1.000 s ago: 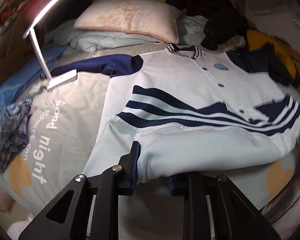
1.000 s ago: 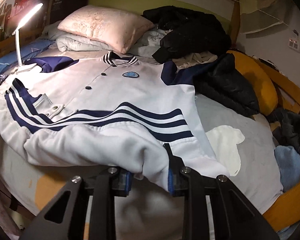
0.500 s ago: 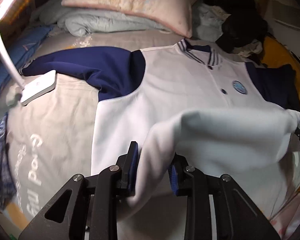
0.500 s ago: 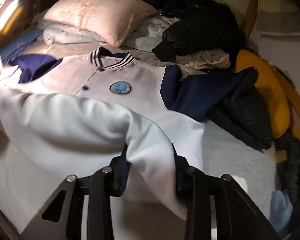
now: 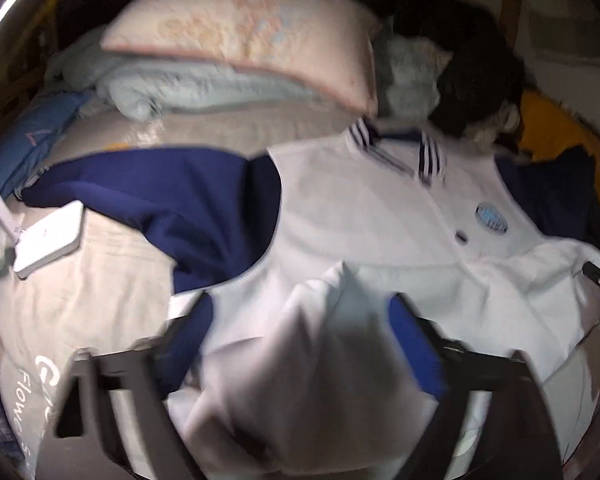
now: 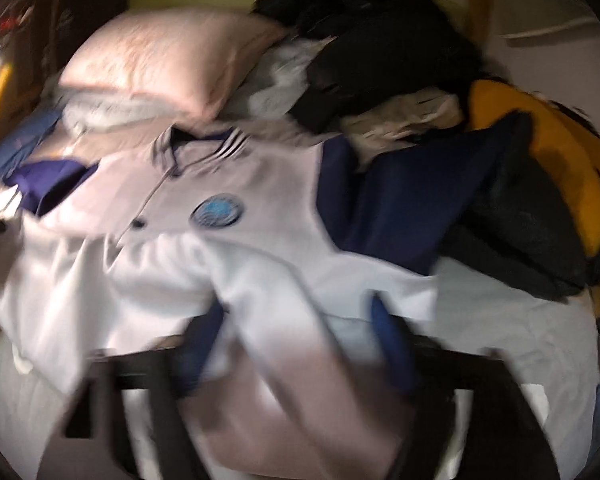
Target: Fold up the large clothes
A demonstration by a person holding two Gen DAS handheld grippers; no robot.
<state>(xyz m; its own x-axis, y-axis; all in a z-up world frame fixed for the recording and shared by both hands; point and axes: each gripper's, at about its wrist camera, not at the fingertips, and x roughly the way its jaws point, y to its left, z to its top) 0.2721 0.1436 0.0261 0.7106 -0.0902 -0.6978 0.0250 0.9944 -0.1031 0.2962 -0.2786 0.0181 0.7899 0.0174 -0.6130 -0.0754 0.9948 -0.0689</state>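
A white jacket with navy sleeves, striped collar and a round blue badge lies on the bed, collar towards the pillow; it also shows in the right wrist view. Its lower half is folded up over the chest. My left gripper has its jaws spread wide, with the folded hem lying loose between them. My right gripper is also spread wide over the hem at the jacket's other side. Both views are motion-blurred.
A pink pillow and folded bedding lie at the head. A white lamp base sits on the grey sheet at the left. Dark clothes and a yellow garment are piled at the right.
Both grippers carried the hem up from the bed's foot towards the collar, folding the jacket in half. Their jaws, shut on the hem before, now stand wide apart.
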